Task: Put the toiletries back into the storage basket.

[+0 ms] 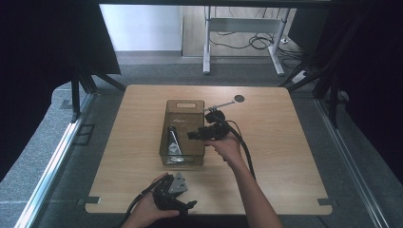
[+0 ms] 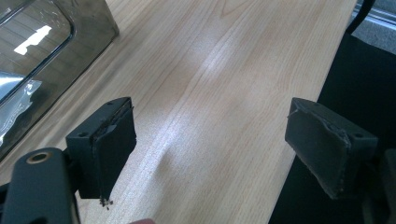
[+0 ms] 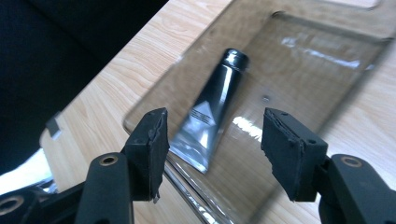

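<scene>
Cut off, blurred and unreadable parts

In the left gripper view the clear bin (image 2: 56, 42) is cropped at the left edge, and the crinkled silvery thing inside it (image 2: 16, 100) is cropped too. In the right gripper view the printing on the black tube (image 3: 212, 109) is too blurred to read, and the bin's near rim runs off the bottom.

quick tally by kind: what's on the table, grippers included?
Clear plastic bin: 1
Black squeeze tube, lying in the bin: 1
Grippers: 2, the left gripper open over bare tabletop, the right gripper open above the bin
Total: 4
</scene>
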### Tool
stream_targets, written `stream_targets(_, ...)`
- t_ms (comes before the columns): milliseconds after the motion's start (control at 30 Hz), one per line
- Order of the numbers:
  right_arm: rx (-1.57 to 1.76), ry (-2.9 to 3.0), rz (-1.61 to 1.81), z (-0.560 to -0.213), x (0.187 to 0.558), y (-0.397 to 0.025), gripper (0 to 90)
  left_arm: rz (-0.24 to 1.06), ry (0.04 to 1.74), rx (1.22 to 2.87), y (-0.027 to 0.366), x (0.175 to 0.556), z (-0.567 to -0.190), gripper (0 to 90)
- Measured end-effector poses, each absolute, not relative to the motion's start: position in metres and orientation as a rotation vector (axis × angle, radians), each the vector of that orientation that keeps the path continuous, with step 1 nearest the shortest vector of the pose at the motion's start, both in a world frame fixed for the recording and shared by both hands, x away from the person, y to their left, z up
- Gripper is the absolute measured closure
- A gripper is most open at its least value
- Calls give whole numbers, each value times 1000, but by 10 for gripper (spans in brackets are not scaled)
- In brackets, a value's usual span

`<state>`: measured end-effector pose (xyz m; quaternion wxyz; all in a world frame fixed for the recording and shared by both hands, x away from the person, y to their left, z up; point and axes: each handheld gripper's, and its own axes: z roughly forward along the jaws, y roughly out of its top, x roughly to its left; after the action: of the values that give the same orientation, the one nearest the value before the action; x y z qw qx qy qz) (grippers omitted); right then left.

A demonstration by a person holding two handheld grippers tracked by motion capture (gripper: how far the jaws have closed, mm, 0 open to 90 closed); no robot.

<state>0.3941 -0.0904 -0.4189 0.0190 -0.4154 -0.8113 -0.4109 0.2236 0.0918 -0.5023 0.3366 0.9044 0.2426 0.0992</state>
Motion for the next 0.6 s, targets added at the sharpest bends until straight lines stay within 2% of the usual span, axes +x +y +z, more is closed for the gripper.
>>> stream_targets(300, -1235, -2653, -1413, -432, 357, -148, 424, 279, 670, 2355, 95, 225, -504, 166)
stream_targets(600, -1287, -2660, -1501, -459, 331, -198, 432, 282, 693, 2356, 96, 228, -508, 166)
